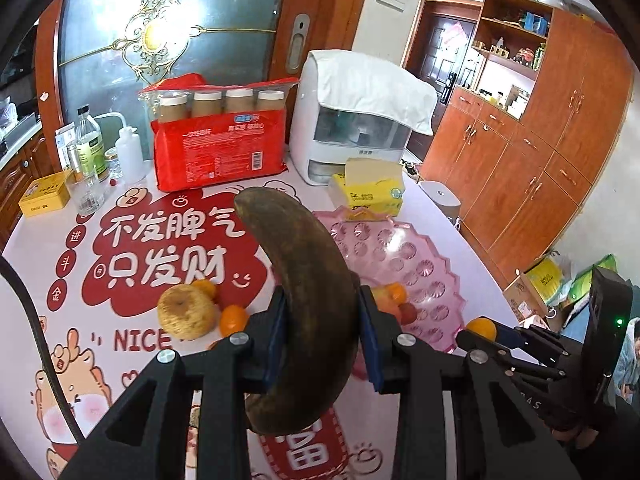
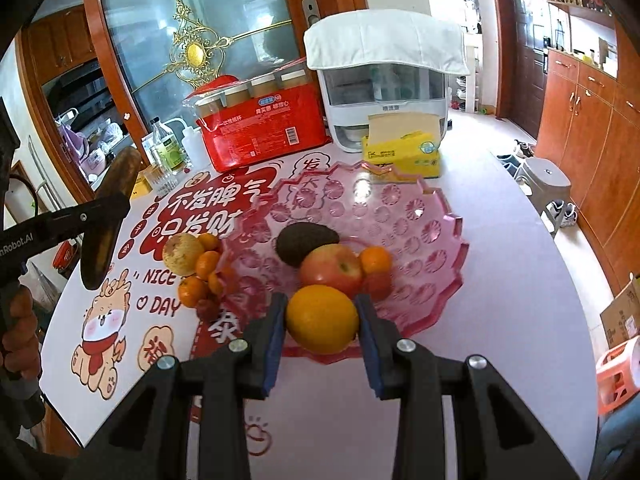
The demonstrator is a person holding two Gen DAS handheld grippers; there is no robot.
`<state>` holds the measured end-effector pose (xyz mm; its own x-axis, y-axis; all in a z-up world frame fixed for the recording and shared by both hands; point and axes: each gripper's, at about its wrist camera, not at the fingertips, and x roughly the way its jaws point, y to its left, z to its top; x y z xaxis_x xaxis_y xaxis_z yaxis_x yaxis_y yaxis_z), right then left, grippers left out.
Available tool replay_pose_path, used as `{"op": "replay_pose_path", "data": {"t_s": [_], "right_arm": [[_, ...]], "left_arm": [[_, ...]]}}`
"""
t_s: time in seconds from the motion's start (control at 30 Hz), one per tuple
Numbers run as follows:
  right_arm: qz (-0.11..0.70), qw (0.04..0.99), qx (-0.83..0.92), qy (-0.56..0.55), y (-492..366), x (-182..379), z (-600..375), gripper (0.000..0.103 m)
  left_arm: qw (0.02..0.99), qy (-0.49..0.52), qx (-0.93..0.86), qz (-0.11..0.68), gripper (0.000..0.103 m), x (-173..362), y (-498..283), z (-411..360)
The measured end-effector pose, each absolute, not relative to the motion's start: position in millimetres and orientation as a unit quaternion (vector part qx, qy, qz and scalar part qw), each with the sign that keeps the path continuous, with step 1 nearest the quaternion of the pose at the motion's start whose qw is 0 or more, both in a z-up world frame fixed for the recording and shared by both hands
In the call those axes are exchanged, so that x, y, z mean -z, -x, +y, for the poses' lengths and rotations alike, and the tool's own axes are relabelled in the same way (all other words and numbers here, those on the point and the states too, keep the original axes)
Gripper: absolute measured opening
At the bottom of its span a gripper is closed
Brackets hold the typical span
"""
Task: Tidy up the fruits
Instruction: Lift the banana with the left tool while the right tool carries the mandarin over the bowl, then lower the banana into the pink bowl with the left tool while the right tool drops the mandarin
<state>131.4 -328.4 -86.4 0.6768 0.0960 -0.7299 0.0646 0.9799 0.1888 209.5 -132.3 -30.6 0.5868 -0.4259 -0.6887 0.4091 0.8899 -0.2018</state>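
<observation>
My left gripper [image 1: 322,316] is shut on a dark brown banana [image 1: 304,280], held above the table, its tip pointing up. My right gripper [image 2: 322,320] is shut on an orange [image 2: 322,318], just in front of the near rim of the pink glass fruit plate [image 2: 420,236]. On the plate lie an avocado [image 2: 306,242], a red apple [image 2: 334,268] and a small mandarin [image 2: 376,260]. Left of the plate, on the table, sit a yellowish pear [image 2: 182,252] and several mandarins [image 2: 200,276]. The left gripper with the banana [image 2: 110,216] shows at the left edge of the right wrist view.
At the back of the table stand a red pack of paper cups [image 2: 264,124], a white appliance under a cloth [image 2: 384,80], a yellow tissue box [image 2: 402,150] and bottles [image 1: 90,148]. Wooden cabinets [image 1: 532,152] line the right. A printed cloth [image 1: 160,248] covers the table.
</observation>
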Motion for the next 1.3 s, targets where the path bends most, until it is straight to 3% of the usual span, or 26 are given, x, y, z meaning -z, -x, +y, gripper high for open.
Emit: {"op": "replay_pose_path", "data": {"t_s": [1.07, 1.13, 1.23, 1.3], "right_arm": [[0.461, 0.875, -0.050, -0.140, -181, 149, -375, 0.035], [0.461, 0.875, -0.050, -0.142, -181, 149, -376, 0.035], [0.462, 0.874, -0.049, -0.141, -181, 149, -376, 0.036], [0.462, 0.874, -0.047, -0.141, -181, 149, -376, 0.039]], "left_arm": [[0.818, -0.019, 0.211, 0.534, 0.033, 135, -270, -237], [0.821, -0.021, 0.215, 0.529, 0.037, 135, -269, -238], [0.820, -0.035, 0.218, 0.527, 0.056, 132, -267, -242], [0.820, -0.033, 0.214, 0.530, 0.057, 130, -267, -241]]}}
